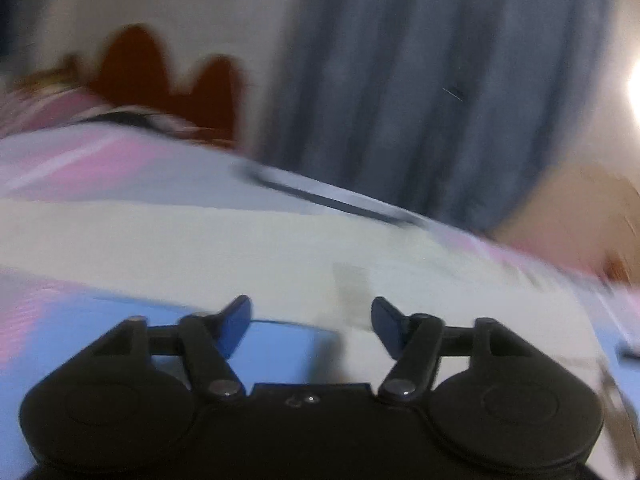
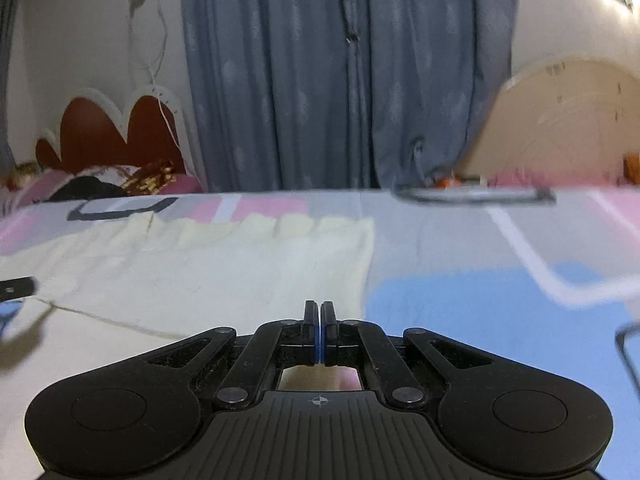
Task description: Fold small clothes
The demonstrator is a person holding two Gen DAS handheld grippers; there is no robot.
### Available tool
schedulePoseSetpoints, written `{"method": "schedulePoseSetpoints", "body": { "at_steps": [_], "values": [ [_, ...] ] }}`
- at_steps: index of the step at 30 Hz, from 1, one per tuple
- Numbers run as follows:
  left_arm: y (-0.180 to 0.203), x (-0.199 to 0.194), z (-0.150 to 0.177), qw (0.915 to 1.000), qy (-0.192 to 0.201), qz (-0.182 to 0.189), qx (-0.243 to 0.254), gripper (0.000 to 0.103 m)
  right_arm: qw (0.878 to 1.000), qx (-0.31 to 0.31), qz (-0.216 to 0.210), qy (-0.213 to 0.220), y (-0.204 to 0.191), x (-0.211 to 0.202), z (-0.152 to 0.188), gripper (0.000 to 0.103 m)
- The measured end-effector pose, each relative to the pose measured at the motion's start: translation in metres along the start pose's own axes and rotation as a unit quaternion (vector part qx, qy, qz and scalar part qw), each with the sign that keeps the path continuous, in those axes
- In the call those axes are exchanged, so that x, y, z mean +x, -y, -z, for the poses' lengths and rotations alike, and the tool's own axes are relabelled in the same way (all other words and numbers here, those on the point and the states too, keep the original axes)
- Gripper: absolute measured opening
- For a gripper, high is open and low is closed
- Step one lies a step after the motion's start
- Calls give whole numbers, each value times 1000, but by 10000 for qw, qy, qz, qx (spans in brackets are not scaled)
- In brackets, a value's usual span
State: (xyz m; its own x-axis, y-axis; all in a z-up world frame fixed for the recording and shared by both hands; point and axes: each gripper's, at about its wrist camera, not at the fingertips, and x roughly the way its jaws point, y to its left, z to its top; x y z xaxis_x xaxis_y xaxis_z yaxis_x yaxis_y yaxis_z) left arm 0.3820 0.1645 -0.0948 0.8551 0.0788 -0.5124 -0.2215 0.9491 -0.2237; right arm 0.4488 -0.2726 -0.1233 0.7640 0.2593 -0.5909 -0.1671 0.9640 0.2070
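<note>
I judge folding barely begun: cream garment [image 2: 208,264] lies flat mid-frame, left gripper [image 1: 311,322] spread, right gripper [image 2: 320,320] pressed together, apparently holding nothing.

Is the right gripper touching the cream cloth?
Cannot tell. In the right wrist view the right gripper is shut, its tips over the cream cloth near its edge, but no pinched fabric or gap shows plainly.

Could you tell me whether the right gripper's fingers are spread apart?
No, the right gripper has its fingers pressed together above the cream garment.
</note>
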Motion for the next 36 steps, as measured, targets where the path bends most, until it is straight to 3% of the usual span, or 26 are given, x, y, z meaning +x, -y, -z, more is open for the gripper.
{"method": "schedulePoseSetpoints", "body": {
  "at_steps": [3, 6, 9, 13, 17, 21, 23, 24, 27, 30, 34, 36],
  "values": [
    [-84, -24, -4, 9932, 221, -637, -944, 47, 9994, 271, -21, -205, -6, -7, 14, 0],
    [-167, -41, -4, 9690, 328, -864, -2290, 51, 9978, 571, -120, -298, -14, -8, 18, 0],
    [-225, -46, -2, 9422, 478, -639, -3254, 48, 9953, 883, -191, -359, -21, -5, 18, 0],
    [-254, -40, -10, 9257, 580, -383, -3719, 48, 9939, 1012, -227, -388, -36, 0, 11, 0],
    [-260, -30, -12, 9175, 725, -297, -3898, 46, 9939, 1000, -236, -389, -50, 1, 4, 0],
    [-262, -22, -15, 9179, 745, -252, -3889, 43, 9942, 985, -219, -385, -56, 3, 0, 0],
    [-266, -15, -18, 9180, 662, -363, -3894, 26, 9940, 1000, -191, -389, -56, 3, -1, 0],
    [-270, -11, -18, 9180, 548, -445, -3903, 4, 9939, 1015, -175, -392, -56, 3, -1, 0],
    [-276, -7, -16, 9163, 589, -430, -3939, 3, 9938, 1037, -135, -386, -53, 3, -2, 0],
    [-261, -10, -23, 9256, 654, -491, -3696, 2, 9938, 1052, -121, -335, -48, 0, -4, 0],
    [-197, -9, -51, 9619, 731, 80, -2633, 2, 9935, 1096, -85, -301, -39, -2, -2, 0],
    [-152, 0, -62, 9738, 584, 464, -2150, 2, 9930, 1141, -73, -291, -36, -2, -1, 0]
  ]
}}
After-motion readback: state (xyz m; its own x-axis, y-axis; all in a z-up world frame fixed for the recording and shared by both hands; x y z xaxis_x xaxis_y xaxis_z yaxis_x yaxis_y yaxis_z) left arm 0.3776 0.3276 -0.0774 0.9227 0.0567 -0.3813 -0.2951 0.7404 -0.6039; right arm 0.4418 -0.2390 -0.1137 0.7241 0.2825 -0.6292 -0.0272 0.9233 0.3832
